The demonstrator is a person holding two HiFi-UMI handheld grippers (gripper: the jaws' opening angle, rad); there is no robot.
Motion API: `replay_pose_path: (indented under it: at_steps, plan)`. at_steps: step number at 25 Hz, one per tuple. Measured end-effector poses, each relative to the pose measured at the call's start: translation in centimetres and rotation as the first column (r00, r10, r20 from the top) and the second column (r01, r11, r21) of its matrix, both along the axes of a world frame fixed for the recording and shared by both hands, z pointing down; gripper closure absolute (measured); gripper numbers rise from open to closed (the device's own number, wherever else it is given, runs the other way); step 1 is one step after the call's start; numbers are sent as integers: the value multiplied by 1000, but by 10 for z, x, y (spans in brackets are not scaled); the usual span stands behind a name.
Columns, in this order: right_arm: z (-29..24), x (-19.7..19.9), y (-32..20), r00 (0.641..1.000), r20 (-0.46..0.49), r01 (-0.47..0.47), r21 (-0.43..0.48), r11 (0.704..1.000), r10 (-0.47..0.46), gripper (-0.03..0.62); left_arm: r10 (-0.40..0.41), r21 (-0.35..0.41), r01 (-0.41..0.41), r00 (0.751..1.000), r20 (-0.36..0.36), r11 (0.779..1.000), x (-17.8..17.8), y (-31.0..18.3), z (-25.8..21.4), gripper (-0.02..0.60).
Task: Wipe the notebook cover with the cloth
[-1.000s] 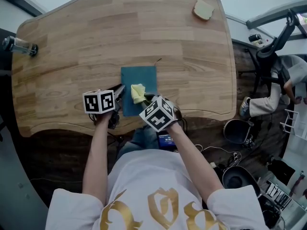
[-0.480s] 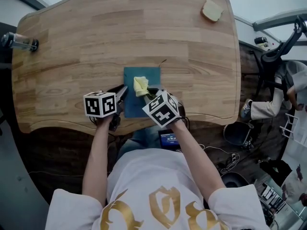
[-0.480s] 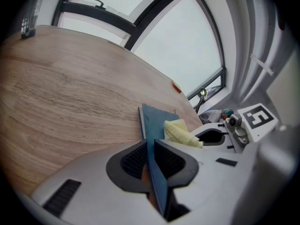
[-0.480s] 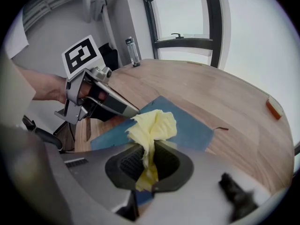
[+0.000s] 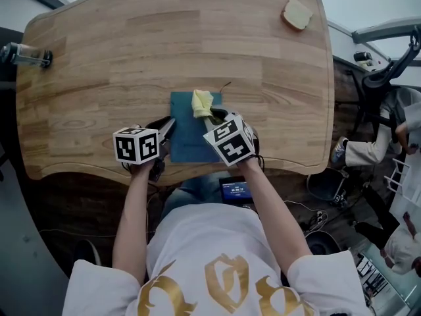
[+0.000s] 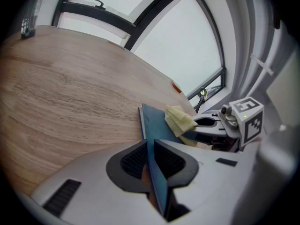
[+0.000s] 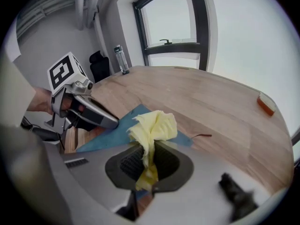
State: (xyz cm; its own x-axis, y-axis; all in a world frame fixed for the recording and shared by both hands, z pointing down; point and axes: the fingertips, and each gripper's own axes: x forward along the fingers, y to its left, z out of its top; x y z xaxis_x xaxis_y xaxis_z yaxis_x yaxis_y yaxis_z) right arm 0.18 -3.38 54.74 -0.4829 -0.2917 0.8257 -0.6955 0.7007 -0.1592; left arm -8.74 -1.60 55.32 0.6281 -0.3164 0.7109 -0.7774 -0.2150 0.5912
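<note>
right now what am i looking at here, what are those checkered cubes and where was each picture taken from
No robot here: a person holds a hand-held two-jaw gripper in each hand, and the marker cubes are parts of those grippers. The head view comes from a camera on the person's head, looking down at the wooden table. The other two views come from cameras riding on each gripper, looking along its jaws. The left gripper is clamped on the edge of a blue notebook, steadying it. The right gripper pinches a yellow cloth that rests on the cover's far end. Also on the table: a bottle at the left edge and a small pale block at the far right.
</note>
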Motion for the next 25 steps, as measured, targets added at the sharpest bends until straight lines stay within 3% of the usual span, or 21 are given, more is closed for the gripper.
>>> replay_pose_path:
  at_steps: [8, 25]
  plan:
    - [-2, 13, -17, 996, 19, -93, 24, 995, 92, 553, 0, 0, 0, 1000, 1, 1000, 0, 0, -1, 526]
    - [0, 9, -16, 995, -16, -94, 26, 995, 95, 553, 2, 0, -2, 1000, 1, 1000, -1, 0, 0, 526]
